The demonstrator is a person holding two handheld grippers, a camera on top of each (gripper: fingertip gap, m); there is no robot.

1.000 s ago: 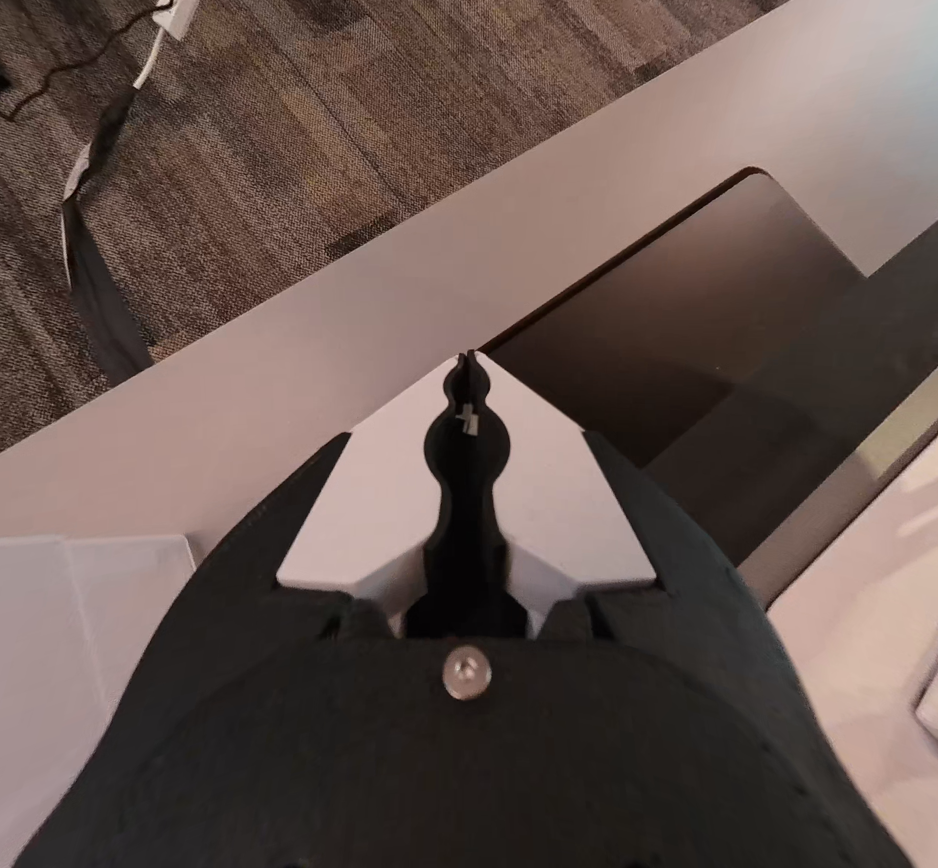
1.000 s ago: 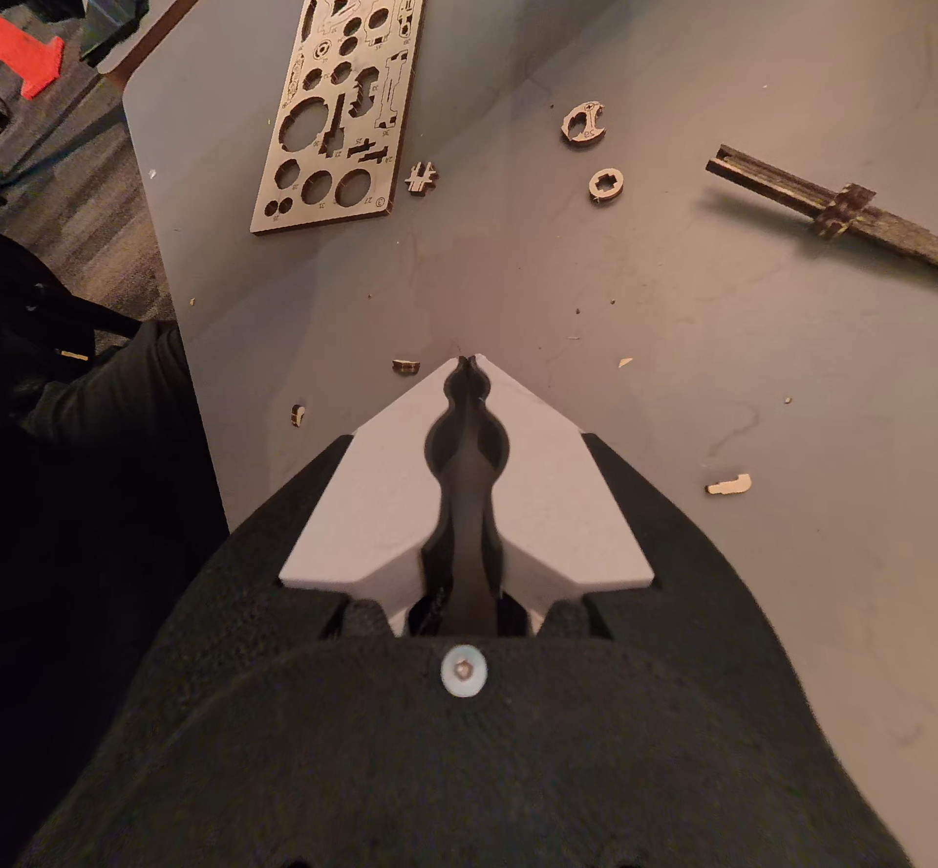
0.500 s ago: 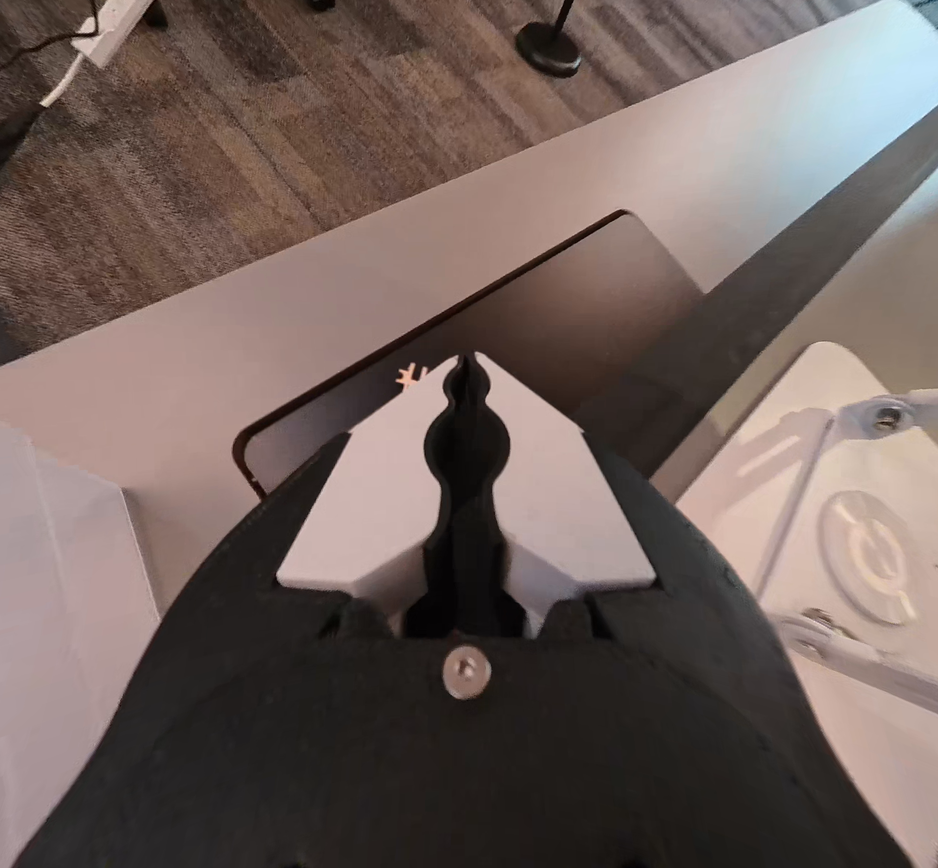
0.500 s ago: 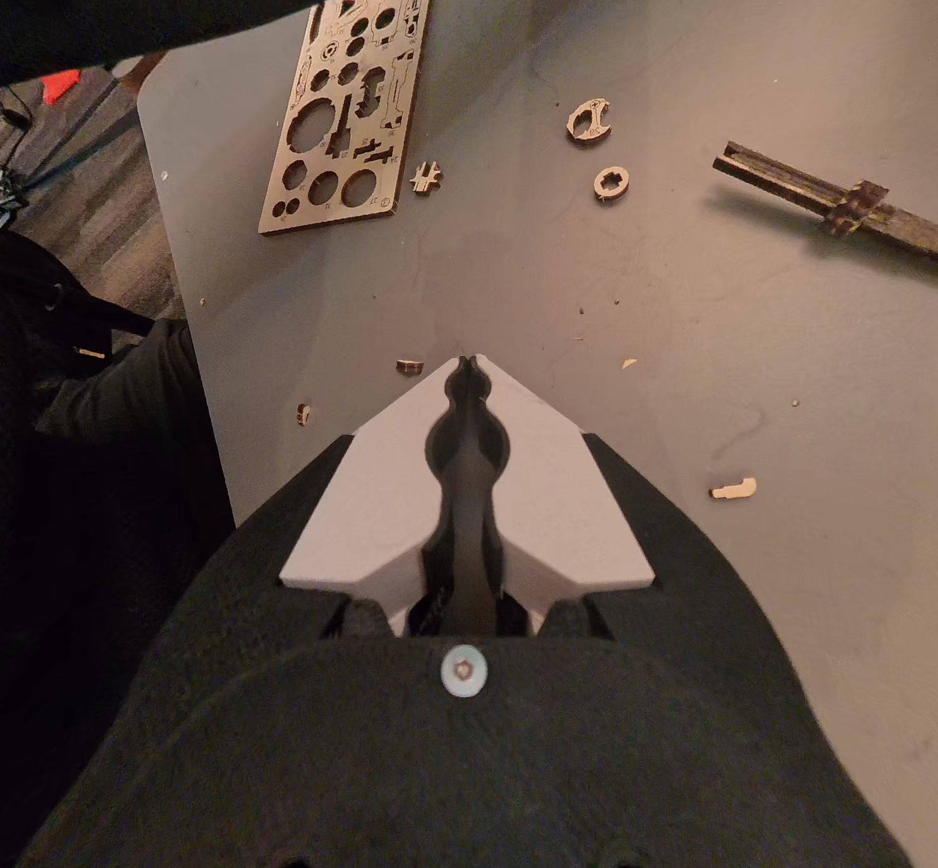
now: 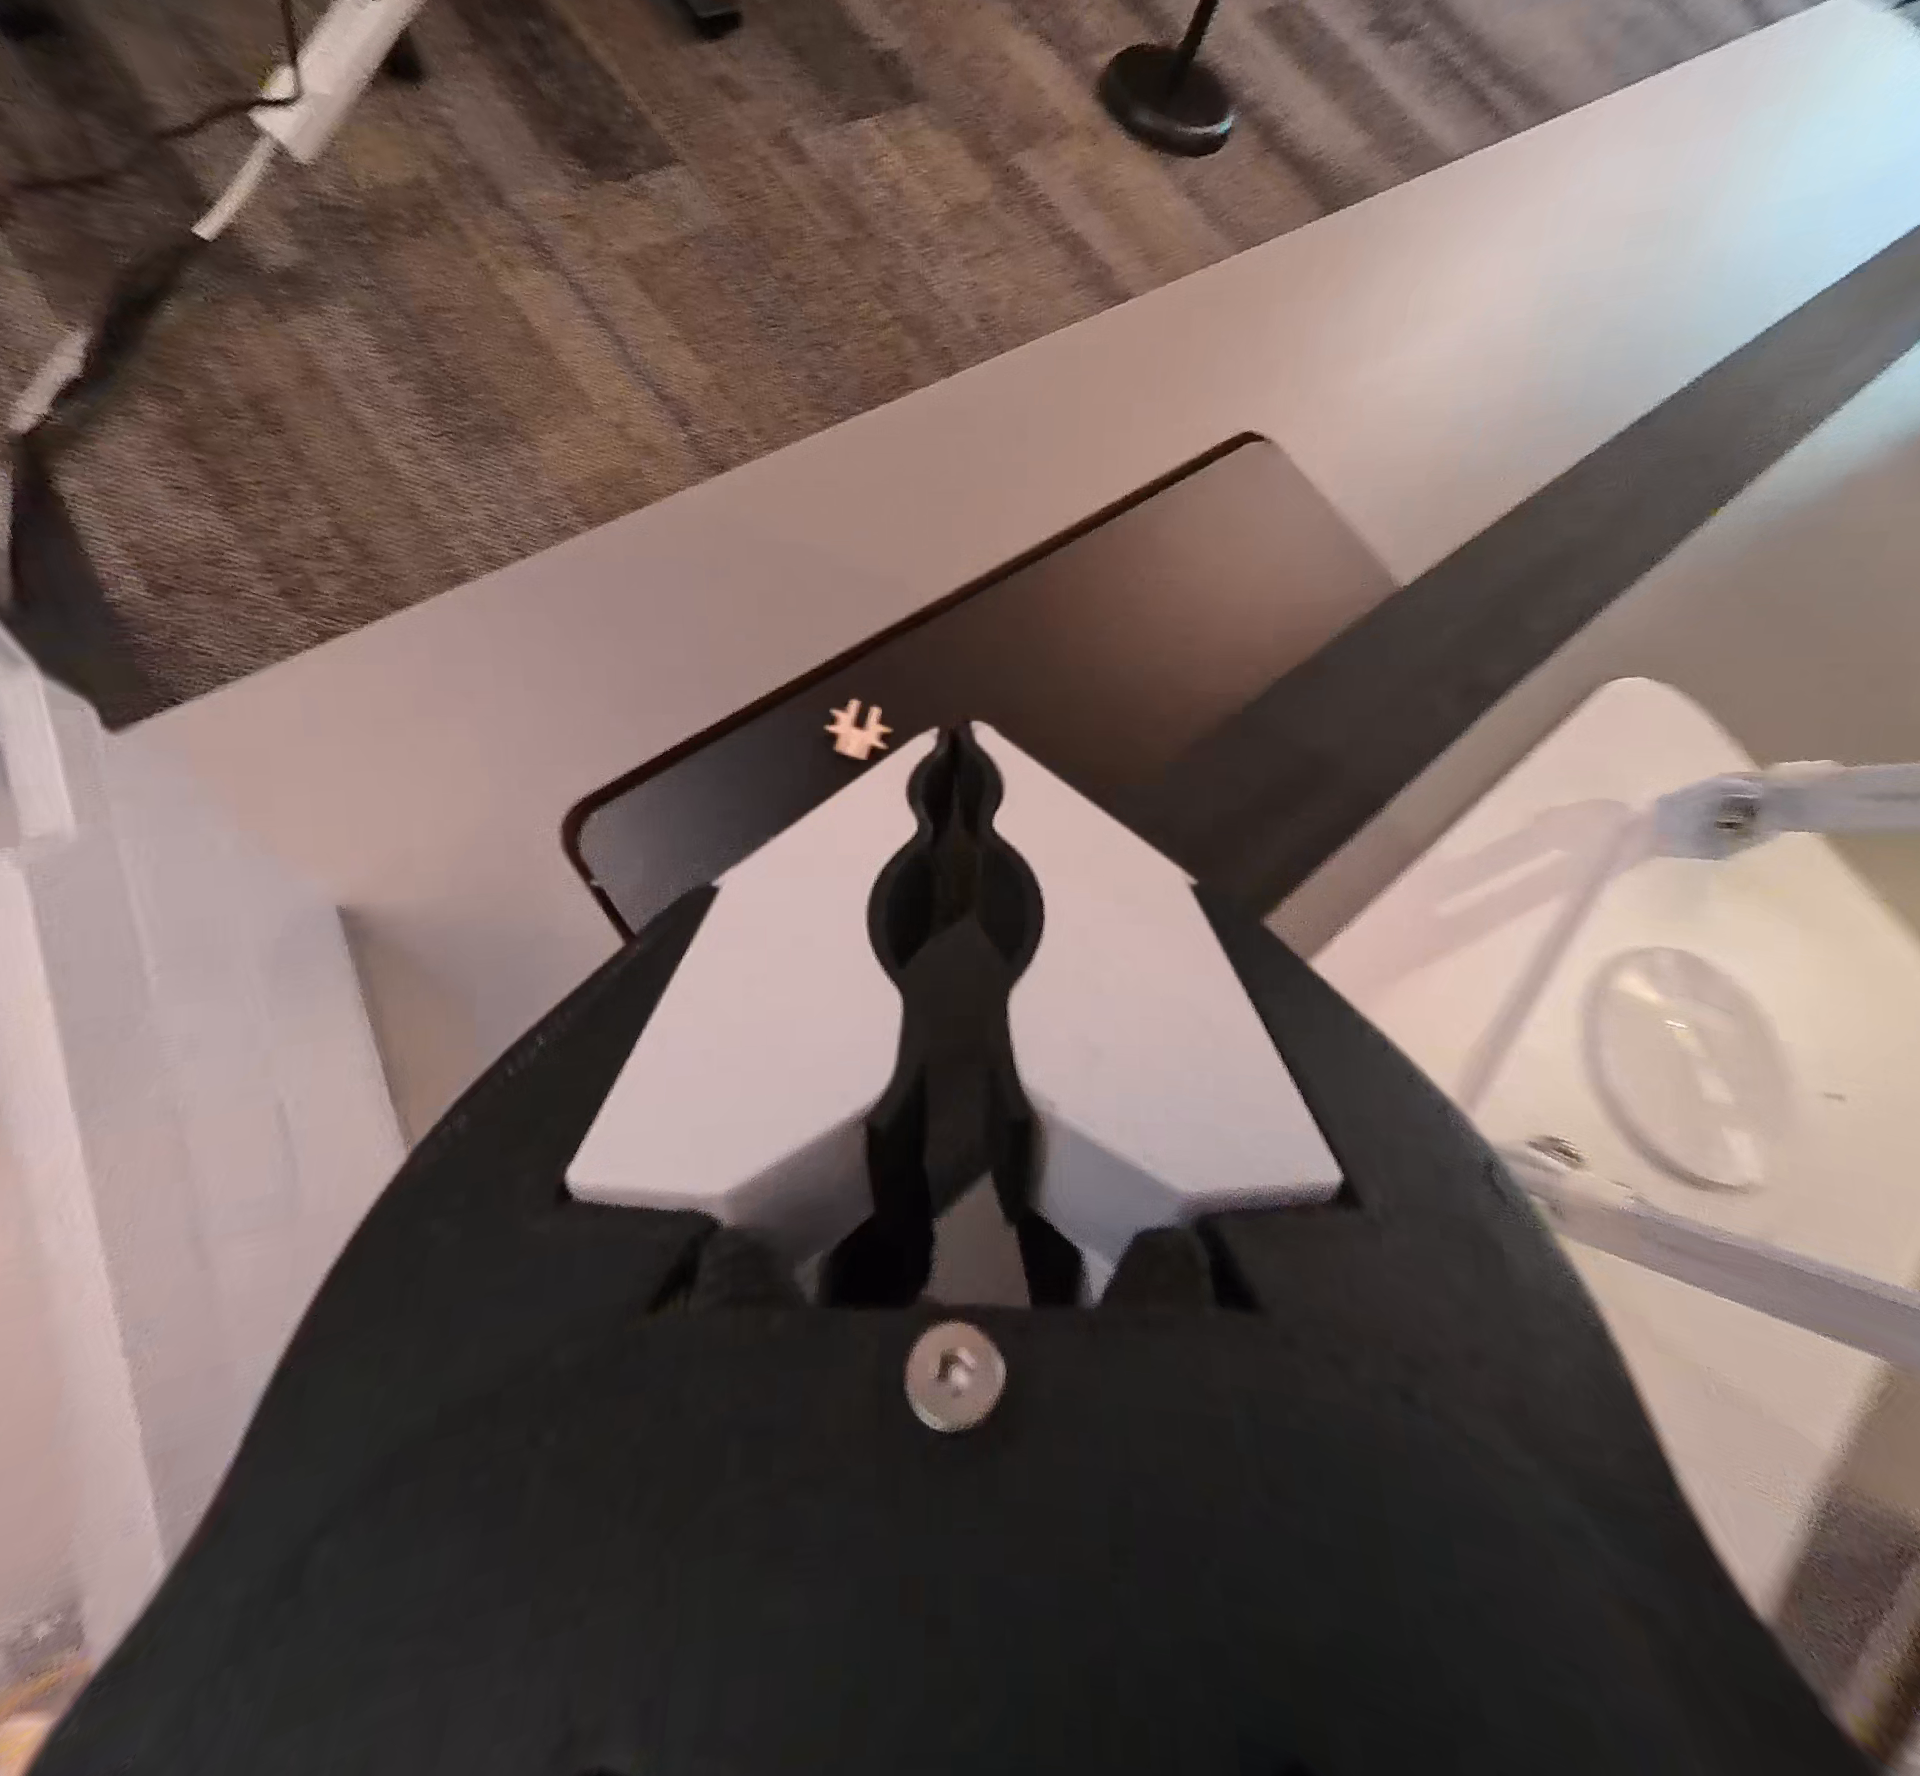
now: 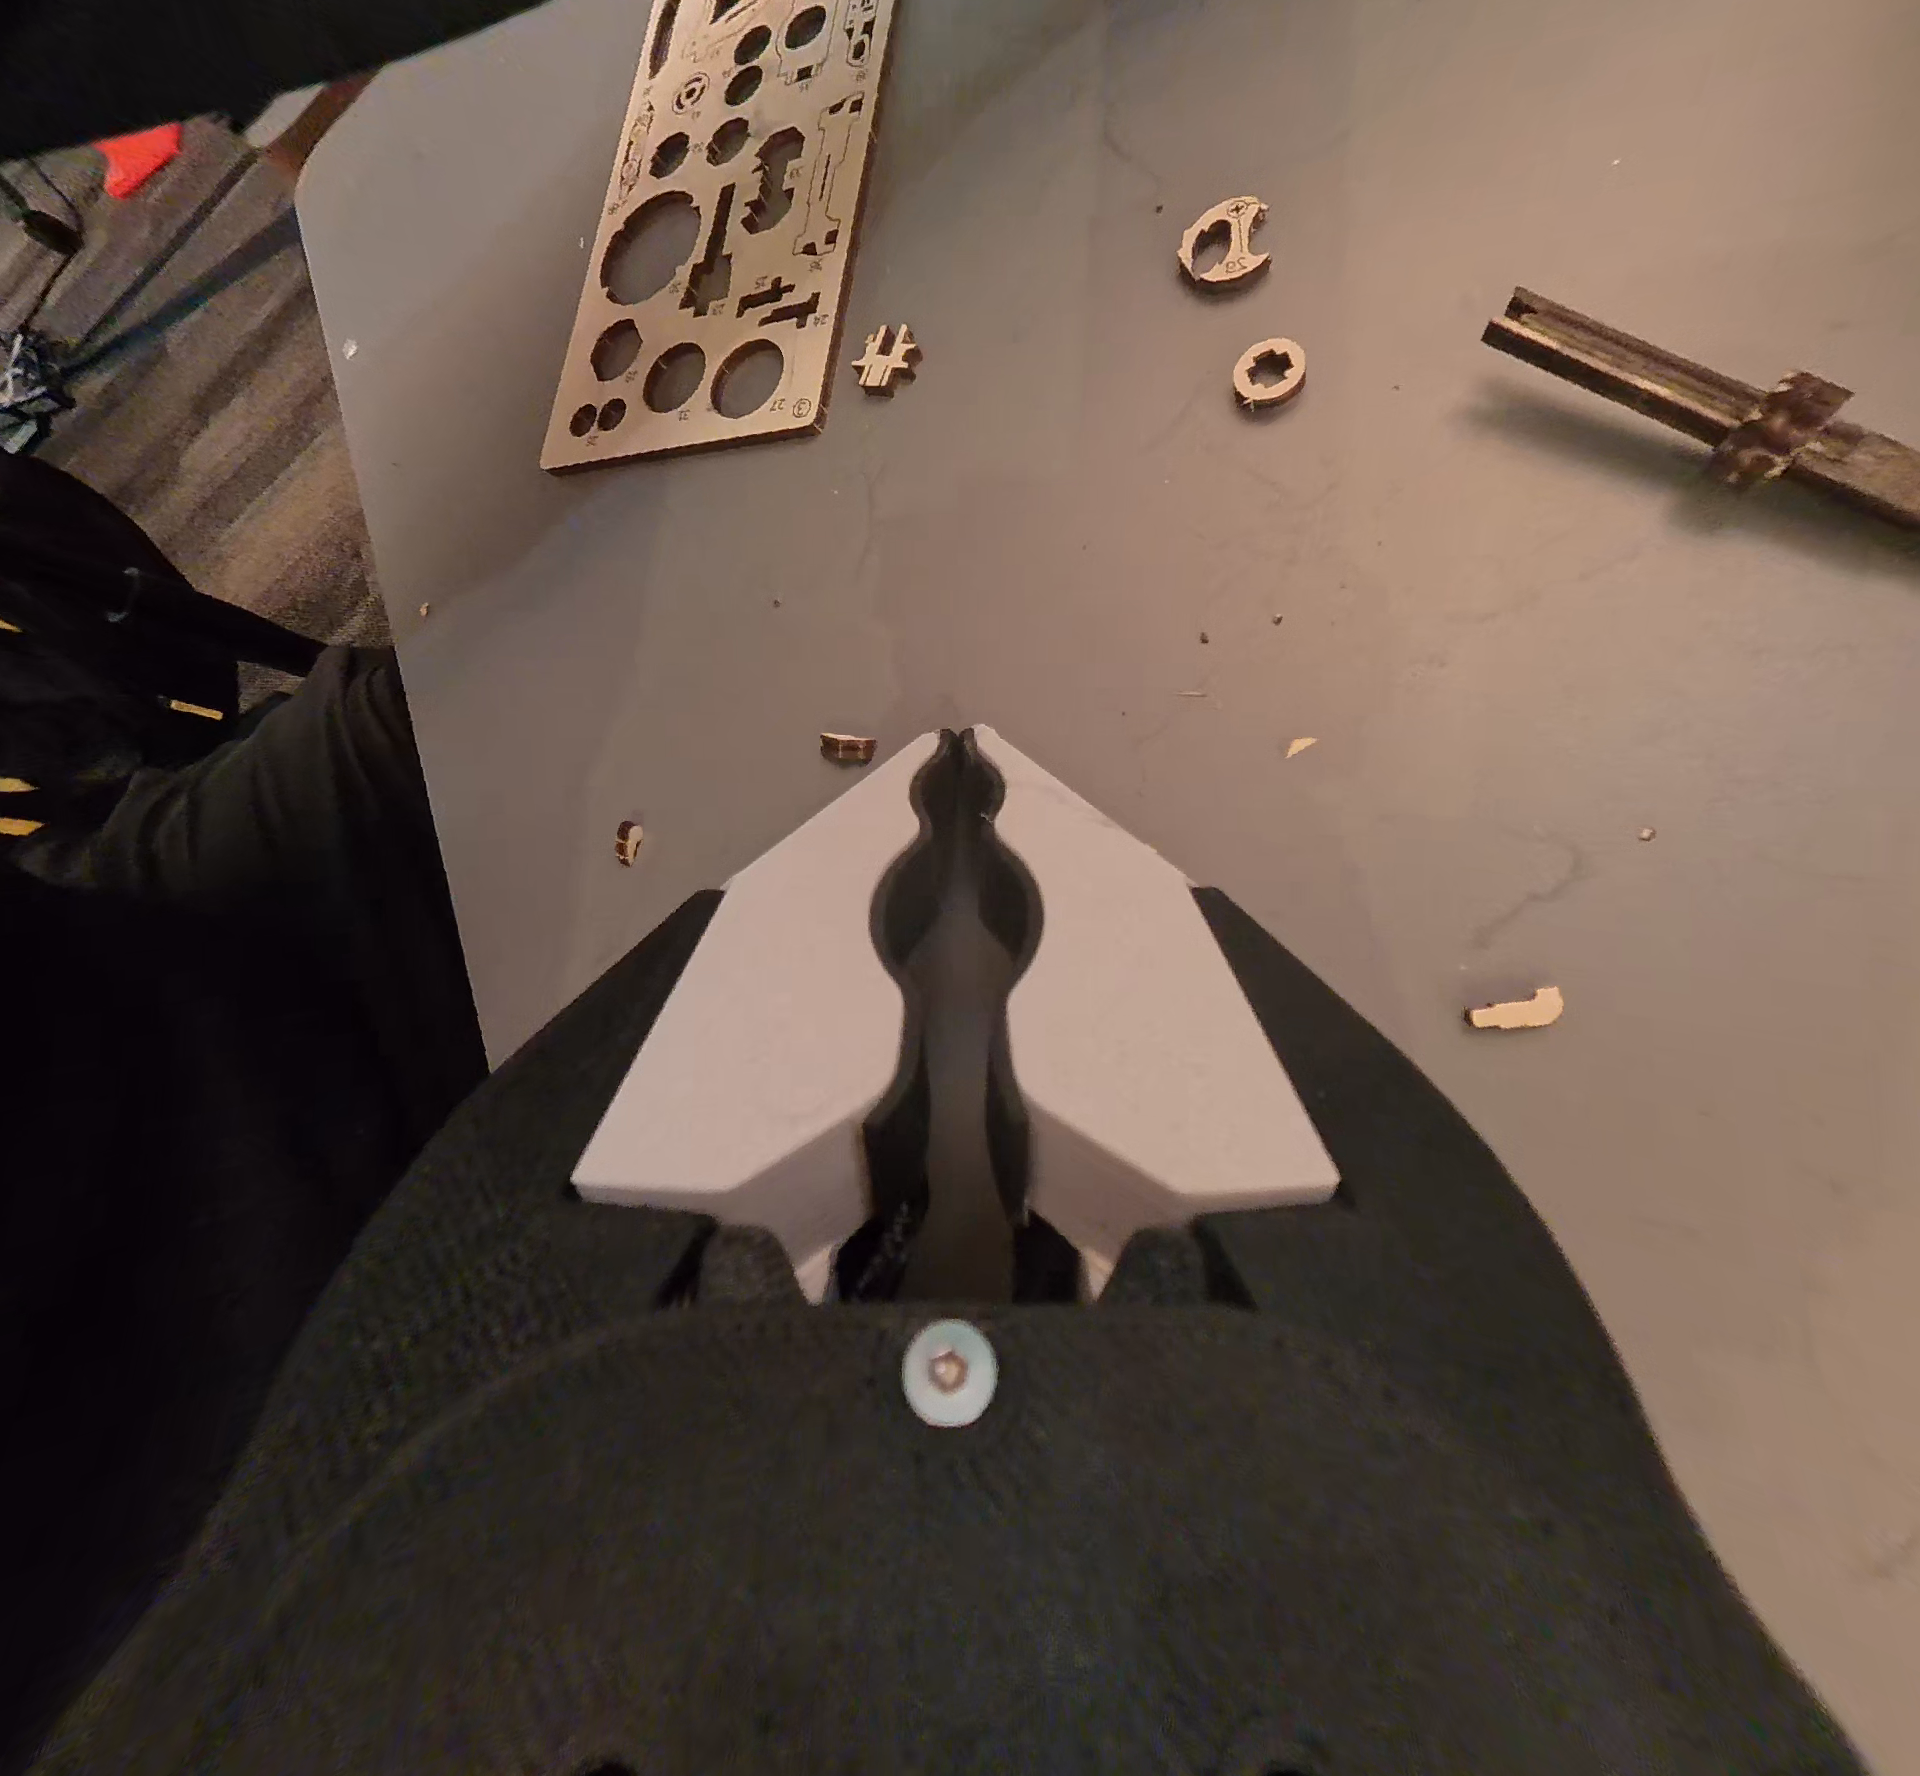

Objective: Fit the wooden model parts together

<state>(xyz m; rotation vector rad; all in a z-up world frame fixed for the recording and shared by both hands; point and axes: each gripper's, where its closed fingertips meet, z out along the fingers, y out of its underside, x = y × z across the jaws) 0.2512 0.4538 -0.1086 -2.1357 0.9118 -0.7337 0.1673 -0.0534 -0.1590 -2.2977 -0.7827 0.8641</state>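
Observation:
In the left wrist view my left gripper (image 5: 958, 739) is shut, with nothing visible between its jaws. A small pale wooden part (image 5: 858, 729) lies on a dark panel (image 5: 1091, 625) just left of its tip. In the right wrist view my right gripper (image 6: 958, 739) is shut and empty above the grey table (image 6: 1351, 791). Ahead of it lie a punched wooden sheet (image 6: 727, 199), a small cross-shaped part (image 6: 886, 360), a C-shaped part (image 6: 1224, 240), a ring (image 6: 1268, 372) and a dark slotted rod with a gear on it (image 6: 1714, 422).
Wood scraps (image 6: 847, 746) (image 6: 1514, 1009) lie near the right gripper. A person's dark sleeve (image 6: 260, 791) is at the table's left edge. The left wrist view shows a white magnifier stand (image 5: 1662, 1051) on the right, and a power strip (image 5: 343, 43) and a stand base (image 5: 1169, 105) on the carpet. The left gripper's tips are roughly 50 cm from the right gripper's.
The left wrist view has swung across the table's edge, bringing the small wooden part and the white stand into view. The right gripper has shifted only slightly. Both stay shut.

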